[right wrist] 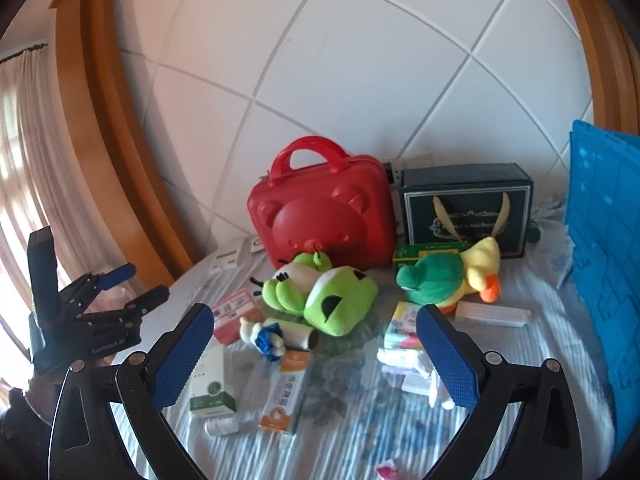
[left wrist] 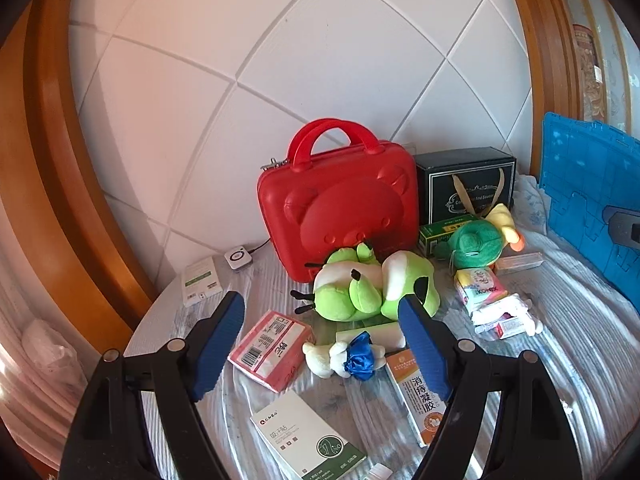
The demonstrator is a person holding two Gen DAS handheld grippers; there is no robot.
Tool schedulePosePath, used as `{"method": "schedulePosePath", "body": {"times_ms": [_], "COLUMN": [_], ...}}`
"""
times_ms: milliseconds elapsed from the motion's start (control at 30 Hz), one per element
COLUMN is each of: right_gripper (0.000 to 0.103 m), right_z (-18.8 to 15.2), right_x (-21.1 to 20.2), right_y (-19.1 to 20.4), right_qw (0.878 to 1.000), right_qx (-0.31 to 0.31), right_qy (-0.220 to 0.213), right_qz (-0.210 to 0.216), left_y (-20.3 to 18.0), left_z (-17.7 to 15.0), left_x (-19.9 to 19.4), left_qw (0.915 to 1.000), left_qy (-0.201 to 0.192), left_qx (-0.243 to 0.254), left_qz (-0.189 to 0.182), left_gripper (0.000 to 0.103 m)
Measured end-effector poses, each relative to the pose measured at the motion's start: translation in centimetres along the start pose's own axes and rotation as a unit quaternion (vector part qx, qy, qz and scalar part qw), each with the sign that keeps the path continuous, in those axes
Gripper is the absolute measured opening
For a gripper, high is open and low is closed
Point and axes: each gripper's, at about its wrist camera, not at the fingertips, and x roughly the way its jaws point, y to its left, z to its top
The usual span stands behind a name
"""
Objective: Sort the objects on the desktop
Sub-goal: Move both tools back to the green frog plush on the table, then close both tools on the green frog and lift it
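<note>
A green frog plush (left wrist: 360, 288) (right wrist: 320, 296) lies mid-table in front of a red bear case (left wrist: 340, 208) (right wrist: 320, 220). A green and yellow duck plush (left wrist: 480, 240) (right wrist: 448, 276) lies to its right. A small white doll with a blue bow (left wrist: 348, 358) (right wrist: 266, 336), a pink tissue pack (left wrist: 272, 350), an orange and white medicine box (left wrist: 420, 392) (right wrist: 286, 392) and a white and green box (left wrist: 308, 436) (right wrist: 212, 388) lie nearer. My left gripper (left wrist: 322, 344) is open and empty above them; it also shows at the left of the right wrist view (right wrist: 140, 284). My right gripper (right wrist: 314, 352) is open and empty.
A dark green gift box (left wrist: 468, 184) (right wrist: 468, 212) stands at the back right. A blue plastic crate (left wrist: 592, 200) (right wrist: 604, 260) stands along the right edge. A Kotex pack (left wrist: 480, 288) (right wrist: 404, 328) and small packets lie at the right. A white box (left wrist: 200, 280) lies back left.
</note>
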Motion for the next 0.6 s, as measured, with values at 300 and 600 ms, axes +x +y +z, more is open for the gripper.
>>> {"method": "schedulePosePath", "body": {"times_ms": [300,600], "right_gripper": [0.103,0.103], "right_z": [0.1,-0.3], "right_x": [10.3,19.7], "right_y": [-0.4,-3.3], "right_qw": [0.996,0.984], "right_qx": [-0.004,0.064], "right_qy": [0.088,0.166], "right_qz": [0.013,0.031], "left_y": [0.7,1.5], "left_z": [-0.6,-0.5], "left_x": [7.9,16.0], "left_qw": [0.9986,0.9952], "left_qy": [0.046,0.085], "left_qx": [0.008,0.014], "left_qz": [-0.025,-0.046], "left_gripper": [0.079,0.079]}}
